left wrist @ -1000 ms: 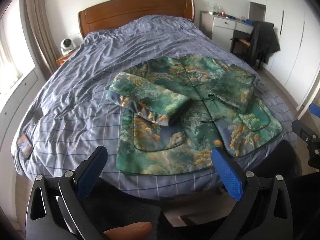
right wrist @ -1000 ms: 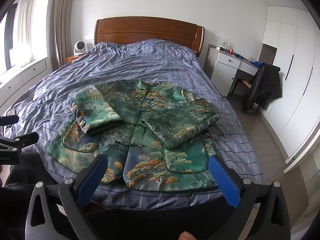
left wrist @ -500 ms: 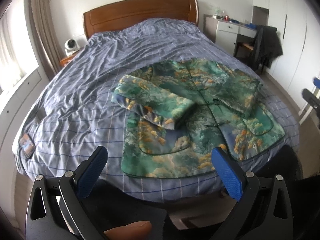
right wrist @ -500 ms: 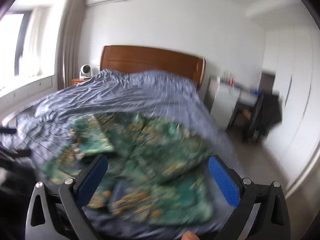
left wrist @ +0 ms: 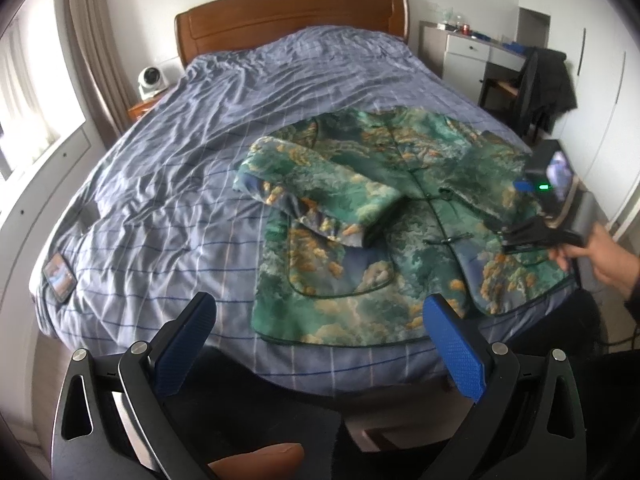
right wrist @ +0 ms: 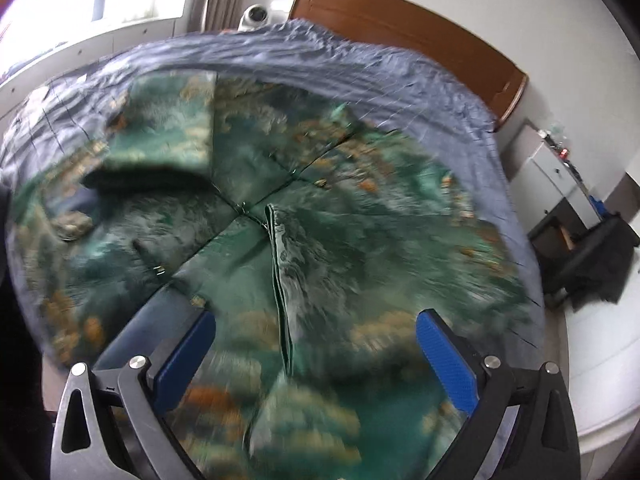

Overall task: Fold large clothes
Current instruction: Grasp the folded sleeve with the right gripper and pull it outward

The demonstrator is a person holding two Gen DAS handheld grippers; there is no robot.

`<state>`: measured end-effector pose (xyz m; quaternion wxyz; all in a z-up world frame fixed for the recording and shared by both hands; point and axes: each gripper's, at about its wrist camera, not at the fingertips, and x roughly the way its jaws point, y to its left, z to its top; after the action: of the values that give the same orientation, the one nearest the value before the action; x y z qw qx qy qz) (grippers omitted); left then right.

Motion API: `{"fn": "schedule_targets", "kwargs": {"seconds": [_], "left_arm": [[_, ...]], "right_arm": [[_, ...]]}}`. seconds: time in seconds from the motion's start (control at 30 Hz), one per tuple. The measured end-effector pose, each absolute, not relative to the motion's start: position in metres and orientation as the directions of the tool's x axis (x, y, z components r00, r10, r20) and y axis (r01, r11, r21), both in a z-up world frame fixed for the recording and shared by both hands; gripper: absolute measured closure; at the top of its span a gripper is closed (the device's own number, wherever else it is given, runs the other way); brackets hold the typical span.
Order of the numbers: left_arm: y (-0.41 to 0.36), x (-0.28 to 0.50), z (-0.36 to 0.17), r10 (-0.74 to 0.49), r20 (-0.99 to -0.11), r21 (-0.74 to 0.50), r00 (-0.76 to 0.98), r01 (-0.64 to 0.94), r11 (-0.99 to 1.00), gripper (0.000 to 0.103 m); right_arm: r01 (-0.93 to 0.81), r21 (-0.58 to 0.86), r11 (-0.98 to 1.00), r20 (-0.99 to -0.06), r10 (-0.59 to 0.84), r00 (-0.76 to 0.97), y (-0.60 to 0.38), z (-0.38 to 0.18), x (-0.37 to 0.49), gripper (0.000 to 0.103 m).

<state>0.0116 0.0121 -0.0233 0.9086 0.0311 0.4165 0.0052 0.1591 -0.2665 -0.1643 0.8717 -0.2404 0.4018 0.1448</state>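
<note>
A green jacket [left wrist: 400,216] with orange and blue cloud patterns lies face up on the blue checked bed [left wrist: 180,184], both sleeves folded across its front. My left gripper [left wrist: 318,320] is open and holds nothing; it hovers short of the bed's foot edge, just before the jacket's hem. My right gripper [right wrist: 316,332] is open too, tilted low over the jacket [right wrist: 320,208], with the folded right sleeve's edge [right wrist: 278,264] running between its blue pads. The left wrist view shows this right gripper [left wrist: 520,236] over the jacket's right side, held by a hand [left wrist: 608,256].
A phone [left wrist: 60,278] lies on the bed's near left corner. A wooden headboard [left wrist: 292,16] stands at the far end, with a small fan [left wrist: 150,80] on the nightstand to its left. On the right are a white desk [left wrist: 468,52] and a chair with a black coat [left wrist: 548,76].
My right gripper has swung forward and down from the bed's foot to just above the jacket's right side, its view blurred. The left gripper has barely shifted and stays open.
</note>
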Motion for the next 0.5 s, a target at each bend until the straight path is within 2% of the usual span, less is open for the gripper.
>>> {"fn": "schedule_targets", "kwargs": {"seconds": [0.03,0.1,0.17,0.2,0.23,0.27,0.33,0.5], "left_arm": [[0.014,0.012,-0.024,0.043,-0.759,0.064,0.649,0.01,0.998,0.0],[0.018,0.014,-0.027,0.054,-0.767,0.066,0.64,-0.005,0.998,0.0],[0.022,0.016,-0.031,0.06,-0.776,0.061,0.628,-0.02,0.998,0.0],[0.024,0.018,-0.034,0.063,-0.782,0.058,0.62,-0.027,0.998,0.0],[0.025,0.021,-0.037,0.064,-0.788,0.057,0.612,-0.031,0.998,0.0],[0.026,0.023,-0.04,0.065,-0.793,0.056,0.606,-0.033,0.998,0.0],[0.025,0.028,-0.044,0.067,-0.798,0.062,0.599,-0.028,0.998,0.0],[0.017,0.035,-0.046,0.058,-0.796,0.075,0.603,0.003,0.997,0.0]], "right_arm": [[-0.447,-0.307,0.84,-0.784,0.043,0.619,-0.264,-0.177,0.169,0.002],[-0.434,-0.303,0.849,-0.804,0.018,0.595,-0.265,-0.194,0.181,0.009],[-0.402,-0.261,0.878,-0.82,0.018,0.572,-0.275,-0.199,0.189,0.034],[-0.371,-0.233,0.899,-0.822,0.022,0.568,-0.285,-0.197,0.19,0.042],[-0.345,-0.208,0.915,-0.818,0.031,0.574,-0.295,-0.191,0.188,0.064],[-0.318,-0.188,0.929,-0.803,0.041,0.594,-0.302,-0.183,0.184,0.091],[-0.216,-0.189,0.958,-0.748,0.002,0.664,-0.32,-0.158,0.17,0.091],[0.035,-0.028,0.999,-0.617,-0.045,0.786,-0.398,-0.083,0.129,0.091]]}}
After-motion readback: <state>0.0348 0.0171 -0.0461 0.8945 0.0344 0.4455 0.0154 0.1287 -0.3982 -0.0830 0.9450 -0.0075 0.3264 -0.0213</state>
